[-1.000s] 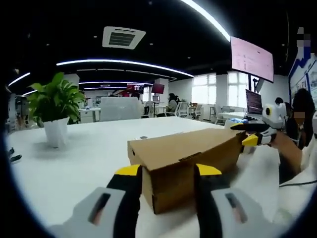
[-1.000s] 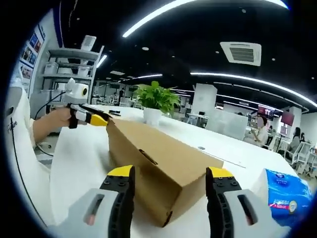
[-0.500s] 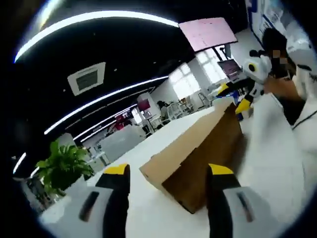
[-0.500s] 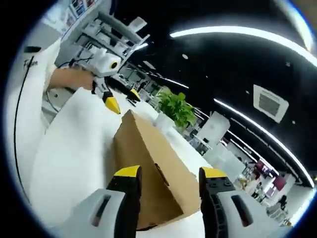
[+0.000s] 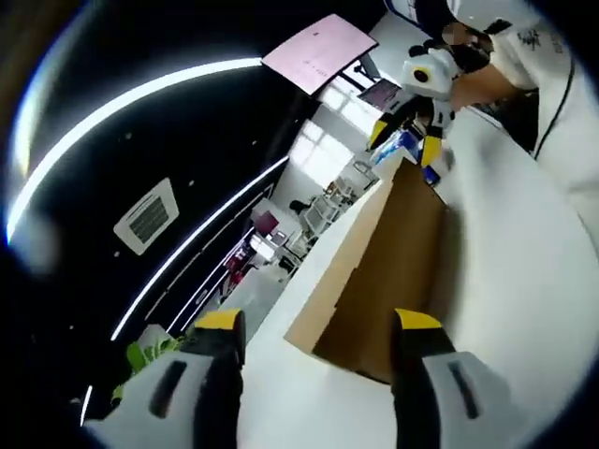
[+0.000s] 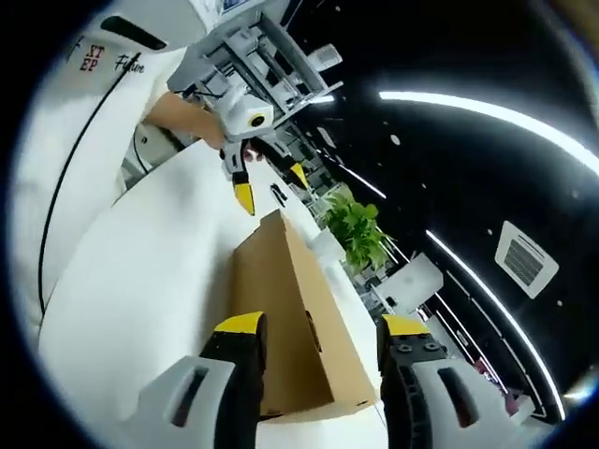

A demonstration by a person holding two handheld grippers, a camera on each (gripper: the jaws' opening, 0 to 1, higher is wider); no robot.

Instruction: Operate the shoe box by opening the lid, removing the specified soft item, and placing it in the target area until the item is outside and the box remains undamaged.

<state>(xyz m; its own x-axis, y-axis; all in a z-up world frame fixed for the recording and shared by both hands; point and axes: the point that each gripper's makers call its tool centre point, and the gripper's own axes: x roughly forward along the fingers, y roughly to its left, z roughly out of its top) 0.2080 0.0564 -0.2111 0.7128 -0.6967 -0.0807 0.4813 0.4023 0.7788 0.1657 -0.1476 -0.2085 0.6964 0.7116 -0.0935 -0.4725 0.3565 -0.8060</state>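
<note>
The plain brown cardboard shoe box (image 5: 374,281) is seen lying on the white table (image 5: 524,281), its lid closed, one short end toward each gripper. Since the lid is not yet open, the step in hand is judged to be getting the grippers set at the two ends so the lid can be raised. It would best be lifted evenly from both ends, with light pressure, so that the thin card is neither creased nor torn and the box is not dragged across the table.

The box is long and narrow, unmarked, with a small tab slot (image 6: 309,331) visible on its long side. Its corners appear sharp and undented. The soft item is hidden inside.

The left gripper (image 5: 318,329) is seen with its yellow-tipped black jaws spread wide, holding nothing, the near end of the box just beyond them. The right gripper (image 6: 316,327) is likewise wide apart and empty at the opposite end, that end lying between its jaws; whether they touch it cannot be told.

A green potted plant (image 6: 358,227) stands farther along the table.
</note>
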